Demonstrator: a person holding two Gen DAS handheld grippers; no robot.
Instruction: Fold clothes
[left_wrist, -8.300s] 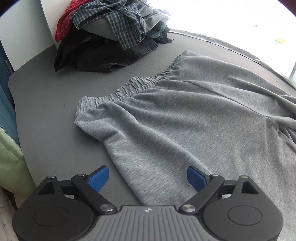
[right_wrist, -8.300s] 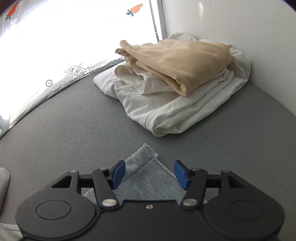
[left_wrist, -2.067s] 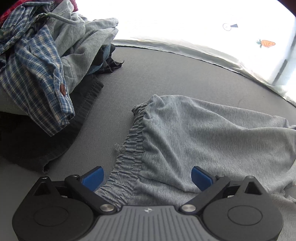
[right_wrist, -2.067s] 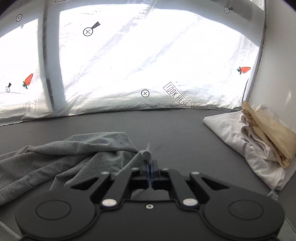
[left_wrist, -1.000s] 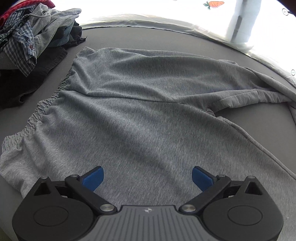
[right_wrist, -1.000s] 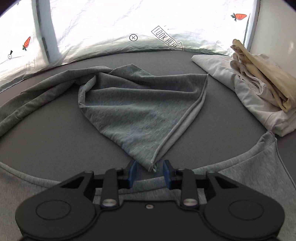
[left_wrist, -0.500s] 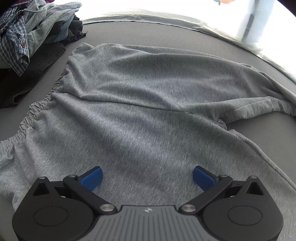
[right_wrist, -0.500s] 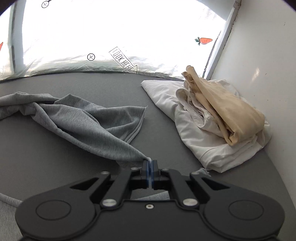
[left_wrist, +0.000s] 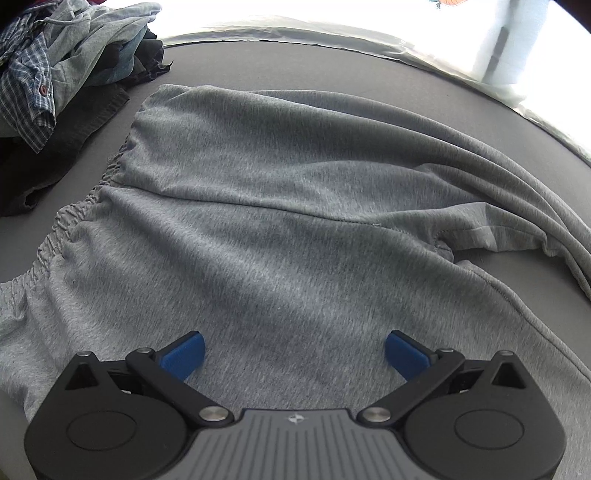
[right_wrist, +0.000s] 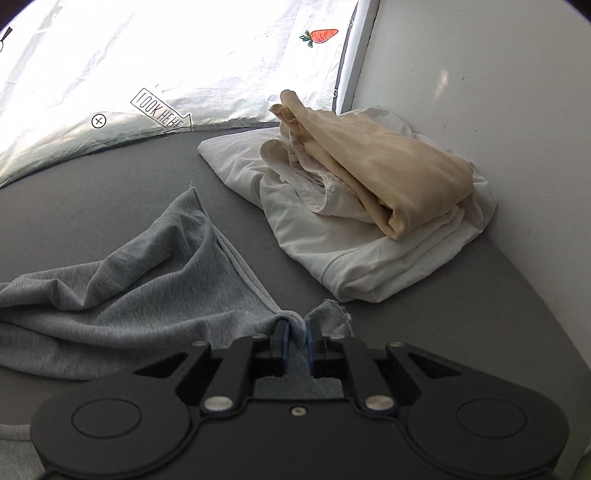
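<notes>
The grey trousers (left_wrist: 280, 206) lie spread and unfolded mid-mat, the left gripper (left_wrist: 293, 349) gaping empty over them, the right gripper (right_wrist: 295, 341) opening, seemingly around a leg hem, near the folded pile (right_wrist: 369, 206) at the mat's far right corner

light: bright daylight, overexposed backdrop | shadows: soft | edges: fisheye-curved | focus: sharp

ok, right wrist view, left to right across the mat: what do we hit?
Grey sweatpants leg → tongs, opening, with the leg's hem between them → white folded clothes with the beige garment on top → white wall.
</notes>
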